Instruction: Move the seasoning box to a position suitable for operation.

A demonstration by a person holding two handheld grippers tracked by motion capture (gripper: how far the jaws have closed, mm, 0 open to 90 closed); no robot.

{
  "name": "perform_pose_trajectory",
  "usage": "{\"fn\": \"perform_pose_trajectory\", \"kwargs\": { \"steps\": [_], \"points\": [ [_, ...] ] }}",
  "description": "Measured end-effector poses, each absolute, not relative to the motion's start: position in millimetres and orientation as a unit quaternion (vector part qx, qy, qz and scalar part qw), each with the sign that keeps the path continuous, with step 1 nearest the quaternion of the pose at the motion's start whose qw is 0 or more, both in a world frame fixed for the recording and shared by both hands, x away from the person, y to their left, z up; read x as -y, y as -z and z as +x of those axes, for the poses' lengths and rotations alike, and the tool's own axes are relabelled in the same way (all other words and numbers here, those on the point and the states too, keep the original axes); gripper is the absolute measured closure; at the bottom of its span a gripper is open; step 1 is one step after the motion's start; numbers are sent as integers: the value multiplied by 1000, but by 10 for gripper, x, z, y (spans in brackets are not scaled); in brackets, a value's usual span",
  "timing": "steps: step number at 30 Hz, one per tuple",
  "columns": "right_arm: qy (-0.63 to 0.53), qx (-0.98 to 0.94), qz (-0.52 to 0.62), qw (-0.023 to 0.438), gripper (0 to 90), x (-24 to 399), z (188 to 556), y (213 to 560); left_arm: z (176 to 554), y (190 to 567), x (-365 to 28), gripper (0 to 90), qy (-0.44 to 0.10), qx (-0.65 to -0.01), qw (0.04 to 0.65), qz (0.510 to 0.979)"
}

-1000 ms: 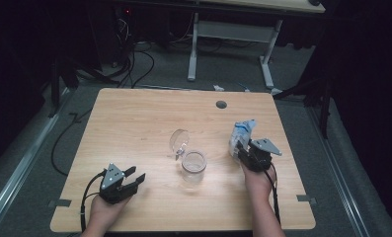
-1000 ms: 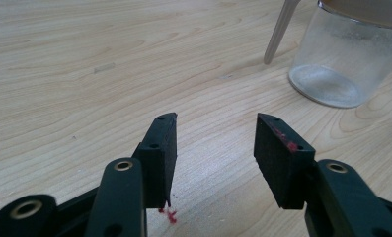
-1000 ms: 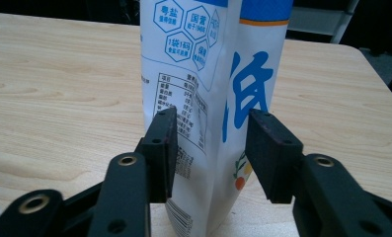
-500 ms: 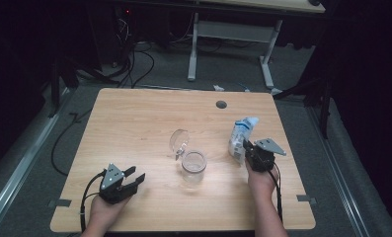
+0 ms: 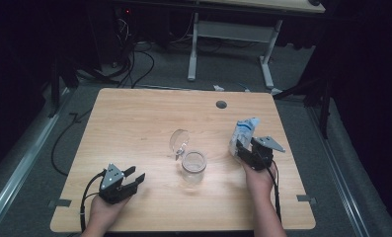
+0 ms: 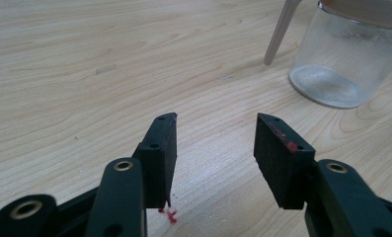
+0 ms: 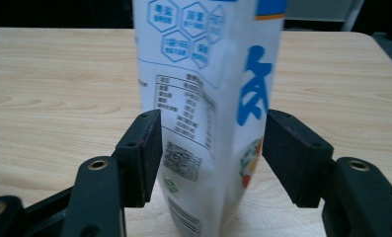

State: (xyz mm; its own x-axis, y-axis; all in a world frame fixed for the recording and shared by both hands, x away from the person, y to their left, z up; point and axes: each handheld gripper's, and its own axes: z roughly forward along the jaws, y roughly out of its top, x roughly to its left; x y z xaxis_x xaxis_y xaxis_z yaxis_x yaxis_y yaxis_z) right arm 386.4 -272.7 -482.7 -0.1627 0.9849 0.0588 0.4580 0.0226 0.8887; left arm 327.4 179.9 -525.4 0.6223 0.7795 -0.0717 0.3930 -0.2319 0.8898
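Note:
A white pouch (image 5: 243, 132) with blue print stands upright on the right side of the table. My right gripper (image 5: 242, 149) reaches around its lower part from the near side. In the right gripper view the pouch (image 7: 208, 59) stands between the two black pads of that gripper (image 7: 213, 123), which have just been opening and lie close to its sides without squeezing it. A clear glass jar (image 5: 193, 167) stands at the table's middle, its clear lid (image 5: 179, 140) swung up behind it. My left gripper (image 5: 135, 174) rests open at the near left, nothing between its pads (image 6: 215, 121), with the jar (image 6: 346, 59) ahead to the right.
The wooden table (image 5: 134, 118) has a round cable hole (image 5: 221, 104) near its far edge. Dark floor with cables and a second desk's white legs (image 5: 193, 49) lie beyond. Bare wood stretches between the left gripper and the jar.
The pouch's top stands a little straighter than a second ago. Both hands have kept their places.

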Motion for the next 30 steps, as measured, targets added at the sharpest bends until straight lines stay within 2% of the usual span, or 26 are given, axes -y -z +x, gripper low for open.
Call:
{"fn": "perform_pose_trajectory", "kwargs": {
  "steps": [4, 7, 11, 14, 17, 30],
  "points": [
    [-406, -642, 561, 328, 441, 2673, 3888, 4820, 3274, 5253, -1805, 516, -200, -386, 485, 759],
    [-403, -644, 558, 334, 517, 2655, 3886, 4815, 3275, 5250, -1814, 515, -200, -386, 485, 759],
    [-400, -647, 551, 343, 639, 2658, 3867, 4796, 3278, 5252, -1814, 515, -198, -386, 485, 759],
    [-400, -649, 547, 345, 774, 2674, 3860, 4785, 3278, 5253, -1813, 515, -198, -387, 485, 759],
    [-411, -656, 541, 327, 845, 2722, 3870, 4775, 3281, 5255, -1817, 515, -198, -389, 487, 757],
    [-428, -666, 523, 317, 893, 2745, 3843, 4787, 3267, 5249, -1818, 495, -194, -379, 492, 759]
  ]
}}
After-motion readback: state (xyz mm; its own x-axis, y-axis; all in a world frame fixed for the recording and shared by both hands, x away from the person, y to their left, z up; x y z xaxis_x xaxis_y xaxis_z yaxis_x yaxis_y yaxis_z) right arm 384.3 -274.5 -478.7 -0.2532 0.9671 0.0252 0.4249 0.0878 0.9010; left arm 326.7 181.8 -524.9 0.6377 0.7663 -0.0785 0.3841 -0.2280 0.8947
